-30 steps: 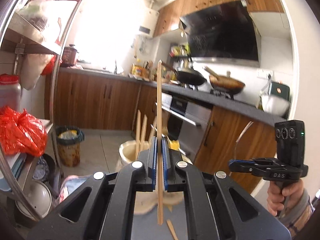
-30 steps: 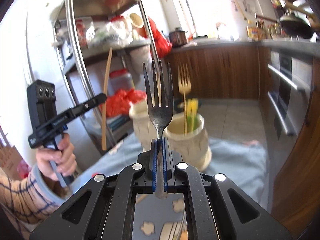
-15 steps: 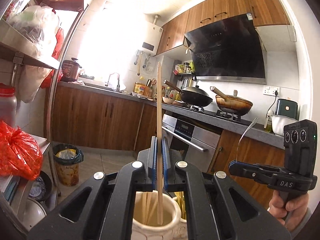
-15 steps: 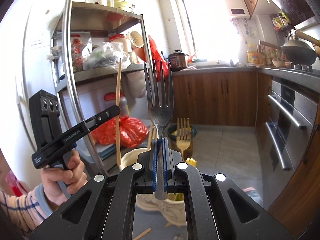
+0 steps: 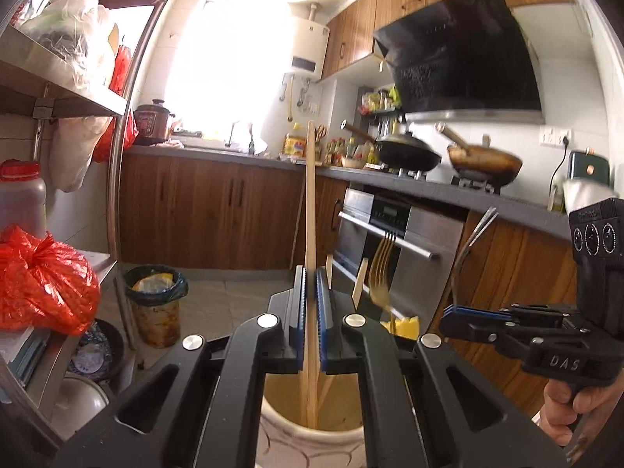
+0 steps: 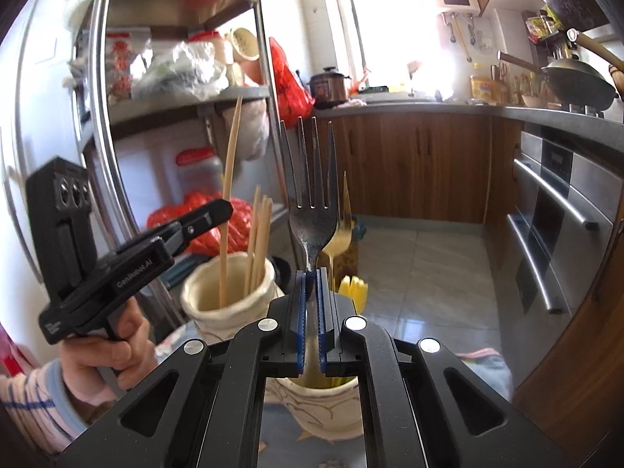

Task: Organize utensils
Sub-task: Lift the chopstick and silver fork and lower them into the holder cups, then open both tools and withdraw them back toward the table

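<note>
My left gripper (image 5: 311,319) is shut on a wooden chopstick (image 5: 311,210), held upright with its lower end inside a cream ceramic holder (image 5: 312,444) directly below. That holder (image 6: 230,300) holds several chopsticks in the right wrist view. My right gripper (image 6: 311,319) is shut on a dark metal fork (image 6: 312,202), tines up, its handle over a second cream holder (image 6: 319,409) that holds a gold fork (image 6: 338,238) and yellow utensils (image 6: 355,290). The left gripper (image 6: 206,216) shows at the left of the right wrist view, the right gripper (image 5: 460,318) at the right of the left wrist view.
A steel shelf rack (image 6: 101,124) with bags and a red bag (image 5: 43,284) stands at the left. A lined bin (image 5: 156,300) is on the tiled floor. Wooden cabinets, an oven (image 5: 394,241) and woks lie beyond. A blue cloth (image 6: 487,366) covers the table.
The left gripper has lowered the chopstick's end into the holder. The right gripper has carried the fork over and down toward the second holder.
</note>
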Demonstrator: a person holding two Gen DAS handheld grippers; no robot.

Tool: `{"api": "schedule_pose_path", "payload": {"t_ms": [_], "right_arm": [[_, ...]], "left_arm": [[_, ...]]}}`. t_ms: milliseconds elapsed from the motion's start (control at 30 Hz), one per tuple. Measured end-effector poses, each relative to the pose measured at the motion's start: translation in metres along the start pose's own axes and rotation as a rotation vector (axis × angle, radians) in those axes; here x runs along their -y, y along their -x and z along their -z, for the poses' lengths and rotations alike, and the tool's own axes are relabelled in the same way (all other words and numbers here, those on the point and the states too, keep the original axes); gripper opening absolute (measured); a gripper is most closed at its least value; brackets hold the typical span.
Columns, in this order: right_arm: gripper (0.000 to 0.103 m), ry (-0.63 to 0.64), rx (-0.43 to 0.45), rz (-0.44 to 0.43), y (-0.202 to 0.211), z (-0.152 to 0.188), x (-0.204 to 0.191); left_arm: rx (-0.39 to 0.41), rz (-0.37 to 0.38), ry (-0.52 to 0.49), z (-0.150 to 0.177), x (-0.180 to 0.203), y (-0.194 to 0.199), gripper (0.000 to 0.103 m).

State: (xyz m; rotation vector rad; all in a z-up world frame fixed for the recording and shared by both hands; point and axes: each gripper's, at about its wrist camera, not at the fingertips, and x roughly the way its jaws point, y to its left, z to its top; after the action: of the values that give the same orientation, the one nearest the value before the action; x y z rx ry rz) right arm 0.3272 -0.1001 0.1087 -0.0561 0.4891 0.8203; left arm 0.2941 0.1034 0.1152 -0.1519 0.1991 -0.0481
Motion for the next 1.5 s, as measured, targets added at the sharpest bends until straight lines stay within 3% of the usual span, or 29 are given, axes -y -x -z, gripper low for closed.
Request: {"api": "schedule_pose_path", "payload": {"t_ms": [333,1000,1167,1500], "right_arm": [[0.006,0.017,-0.071,0.011,-0.019,0.015,-0.005],[0.006,-0.009,-0.114,0.025,-0.040,0.023,0.000],[0.007,-0.010,-0.109,0.020,-0.038,0.023,0.001],[0.027,-0.016,-0.058,0.024,-0.004,0.029,0.000]], "left_arm": [[-0.110,-0.074,-0.022,0.016,0.005,-0.011,0.005],[-0.129,-0.092,-0.035,0.019,0.007,-0.014,0.006],[-0.105,-0.098,-0.034,0.017,0.005,-0.007,0.022],[-0.064,-0.122,-0.033,0.013,-0.002,0.025,0.057]]}}
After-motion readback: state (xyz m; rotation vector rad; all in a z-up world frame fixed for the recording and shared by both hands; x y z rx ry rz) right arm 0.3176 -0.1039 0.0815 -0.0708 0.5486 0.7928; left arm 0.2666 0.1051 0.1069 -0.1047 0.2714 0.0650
